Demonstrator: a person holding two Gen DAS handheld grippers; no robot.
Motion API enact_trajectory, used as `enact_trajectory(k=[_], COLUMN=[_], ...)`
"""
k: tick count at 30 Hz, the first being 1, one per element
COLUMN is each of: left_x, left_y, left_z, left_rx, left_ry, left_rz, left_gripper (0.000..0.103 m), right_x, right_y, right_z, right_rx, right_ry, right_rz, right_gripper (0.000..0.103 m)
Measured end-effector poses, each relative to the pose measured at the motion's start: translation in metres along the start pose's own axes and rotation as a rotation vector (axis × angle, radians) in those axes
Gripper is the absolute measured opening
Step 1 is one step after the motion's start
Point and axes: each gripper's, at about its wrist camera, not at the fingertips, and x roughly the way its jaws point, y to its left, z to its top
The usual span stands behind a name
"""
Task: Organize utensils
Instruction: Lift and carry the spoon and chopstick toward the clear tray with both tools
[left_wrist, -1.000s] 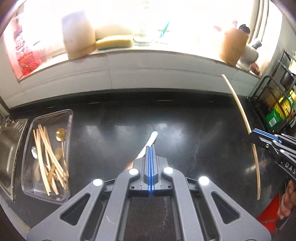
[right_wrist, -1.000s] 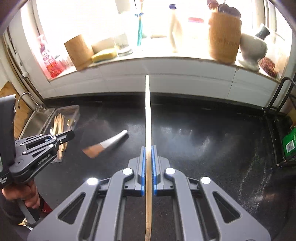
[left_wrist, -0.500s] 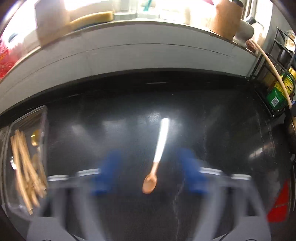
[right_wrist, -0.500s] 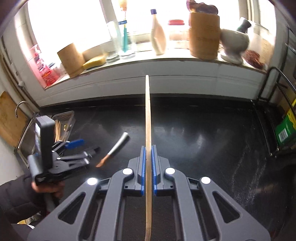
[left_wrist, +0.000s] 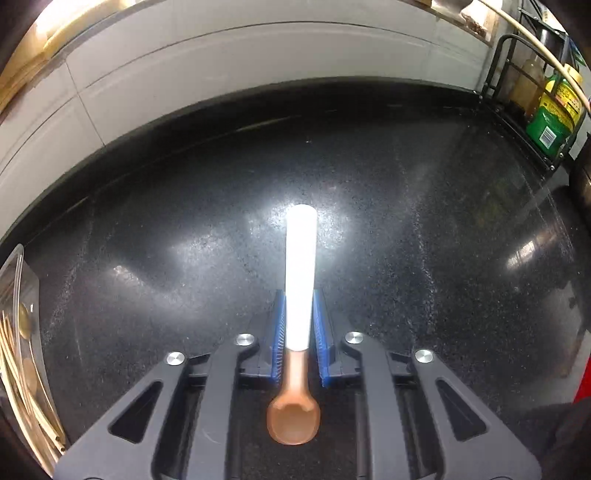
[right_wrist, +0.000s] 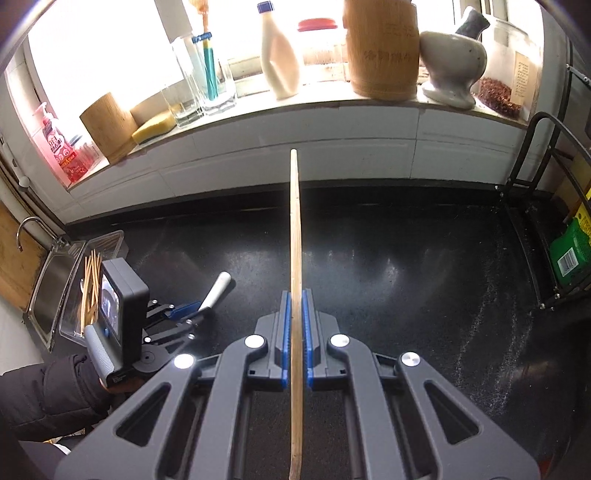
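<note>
The left gripper (left_wrist: 298, 325) is low over the black countertop (left_wrist: 406, 221), and a spoon (left_wrist: 300, 280) lies between its 2 blue pads (left_wrist: 277, 332). The spoon has a white handle that points away from the camera and a brown bowl that is near the camera, between the 2 black finger arms. The pads stand just beside the handle on both sides, where the white part meets the brown part. A thin gap seems to show on each side, so I cannot tell if the fingers already clench the spoon or only stand around it. In the right wrist view the left gripper (right_wrist: 184, 314) is at the left side, and the white handle (right_wrist: 218, 288) comes out past its tips and rests on the counter.

The right gripper (right_wrist: 294, 332) is clenched on a long wooden chopstick (right_wrist: 294, 240). Its blue pads (right_wrist: 283, 332) press the stick from both sides. The stick runs straight along the fingers; 1 end points toward the white tiled wall (right_wrist: 258, 147) and the other end passes back under the camera. This gripper is held above the counter.

At the far left of the counter, beside the metal sink (right_wrist: 51, 280), stands a clear plastic tray (right_wrist: 110, 240). It holds several wooden chopsticks (right_wrist: 90, 284). In the left wrist view the tray (left_wrist: 16, 258) shows only at the left edge, and a golden spoon (left_wrist: 25, 325) lies in it among the sticks.
</note>
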Motion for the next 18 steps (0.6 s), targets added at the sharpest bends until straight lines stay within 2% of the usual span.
enact_trajectory(k=[5,10,15,18], left_x=[-0.022,-0.075,-0.13,-0.147], left_y=[-0.004,-0.005,-0.008,-0.008], left_z=[0.002,0.017,0.024,0.022], left_rx=[-0.035,-0.121,-0.157,-0.176], left_ry=[-0.015,-0.052,-0.104,-0.116], left_rz=[0.015,0.049,0.097,0.113], left_gripper=[0.014,0.014,0.014,0.014], right_x=[0.003,0.0,-0.004,-0.008], right_y=[0.008,0.017,0.024,0.03], right_z=[-0.002,-0.008,-0.017,-0.019], right_rx=[-0.02,-0.036,-0.054,-0.068], right_ry=[0.013,0.018,0.024,0.023], right_rz=[0.006,0.016,0.024,0.031], right_gripper=[0.007,0.007,0.007,0.007])
